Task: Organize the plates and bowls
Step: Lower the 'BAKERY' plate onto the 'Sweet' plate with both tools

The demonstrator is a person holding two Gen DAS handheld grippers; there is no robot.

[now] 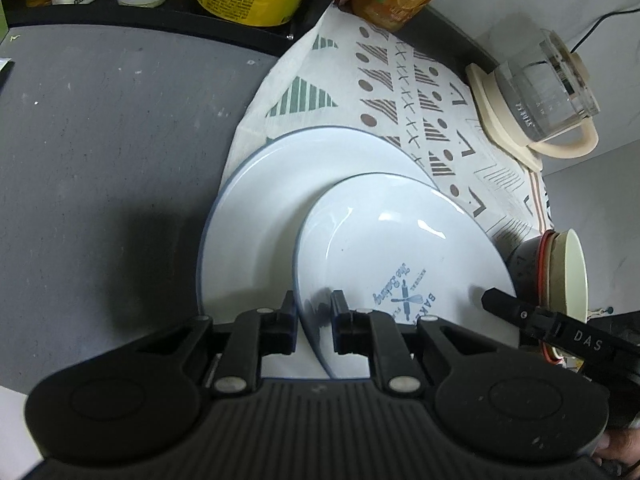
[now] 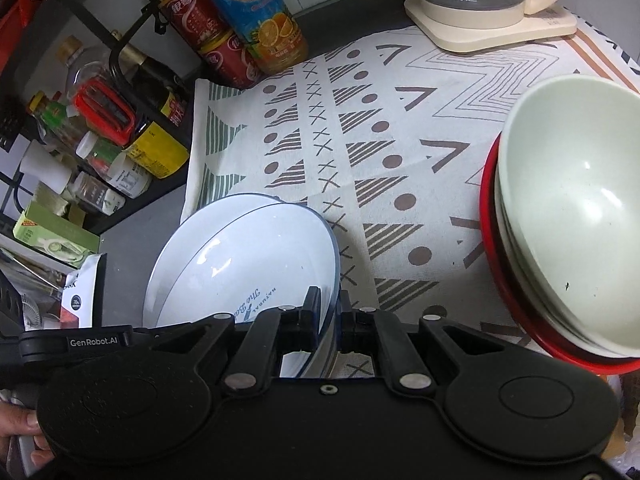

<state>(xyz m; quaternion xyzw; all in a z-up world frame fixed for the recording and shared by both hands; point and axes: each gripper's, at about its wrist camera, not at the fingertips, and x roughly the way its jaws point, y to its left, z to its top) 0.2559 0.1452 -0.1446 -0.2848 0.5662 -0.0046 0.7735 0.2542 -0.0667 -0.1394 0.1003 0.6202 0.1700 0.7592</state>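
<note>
Left wrist view is showing both claws, left claw (image 1: 314, 312) and right claw (image 2: 330, 312), pinching the printed plate (image 1: 400, 248); uneven pulling is risking it slipping onto the larger plate (image 1: 272, 200).

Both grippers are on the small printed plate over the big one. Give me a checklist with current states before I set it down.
1. Left gripper closed on the small printed plate rim: ok.
2. Right gripper closed on the opposite rim: ok.
3. Small plate centred over the large plate: not ok, it sits offset toward the bowl side.
4. Small plate level: not ok, it looks tilted.
5. Clearance from the bowl stack on the patterned cloth: ok in the right wrist view.
6. Whether the small plate already touches the large one: cannot tell.
</note>
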